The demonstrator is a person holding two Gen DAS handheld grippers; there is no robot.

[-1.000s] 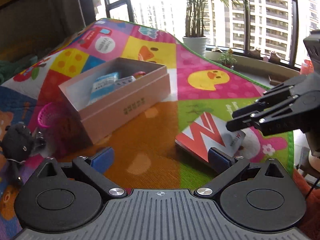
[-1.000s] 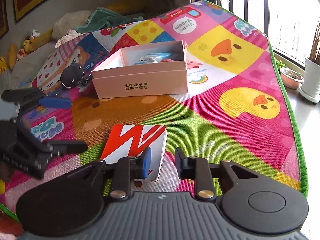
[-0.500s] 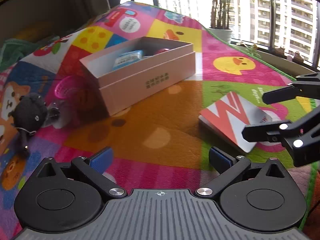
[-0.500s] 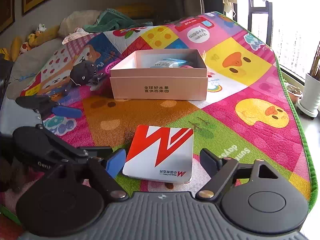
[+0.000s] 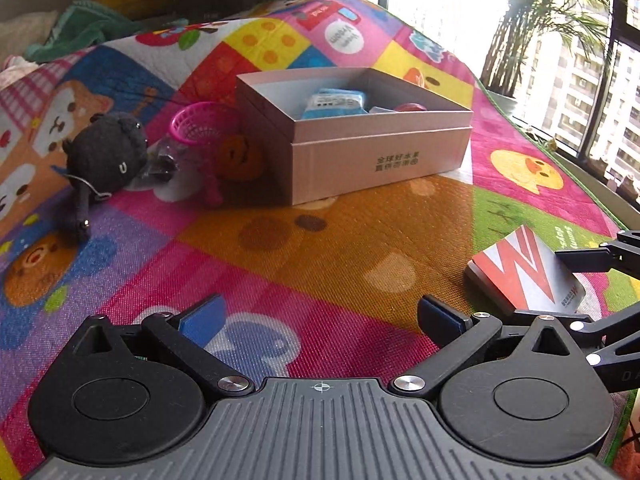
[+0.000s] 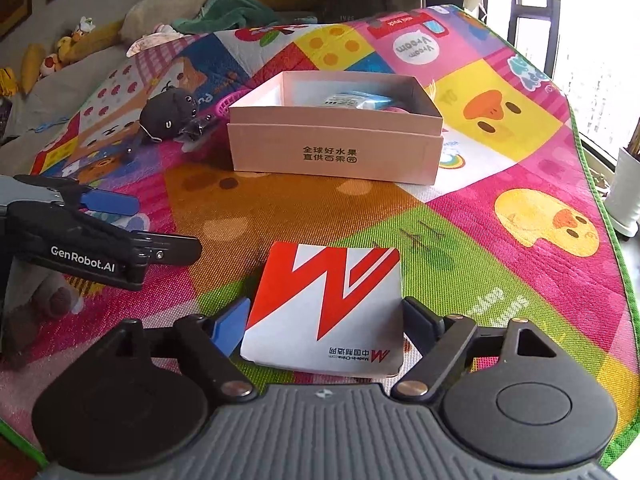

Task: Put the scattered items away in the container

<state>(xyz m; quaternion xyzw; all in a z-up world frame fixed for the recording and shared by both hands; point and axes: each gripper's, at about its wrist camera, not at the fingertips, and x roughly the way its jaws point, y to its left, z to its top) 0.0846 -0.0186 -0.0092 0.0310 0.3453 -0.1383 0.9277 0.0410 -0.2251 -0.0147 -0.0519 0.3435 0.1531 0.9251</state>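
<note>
A pink cardboard box (image 6: 336, 152) stands open on the play mat, with a blue packet (image 6: 358, 101) and other items inside; it also shows in the left wrist view (image 5: 360, 152). A flat red-and-white box (image 6: 326, 304) lies on the mat between the open fingers of my right gripper (image 6: 326, 326), which straddles its near end. It shows in the left wrist view (image 5: 524, 276) at the right. My left gripper (image 5: 320, 318) is open and empty over the mat. A black plush toy (image 5: 106, 152), a pink mini basket (image 5: 200, 126) and a clear bag (image 5: 164, 164) lie left of the pink box.
The colourful play mat (image 6: 500, 208) ends at a green edge (image 6: 600, 200) on the right, by a white plant pot (image 6: 626, 196) and windows. Cushions, soft toys and a green towel (image 6: 228, 10) lie at the far end. My left gripper shows in the right wrist view (image 6: 120, 224).
My right gripper opened wide and moved forward until its fingers straddle the red-and-white box. My left gripper swung left, bringing the plush toy and basket into view.
</note>
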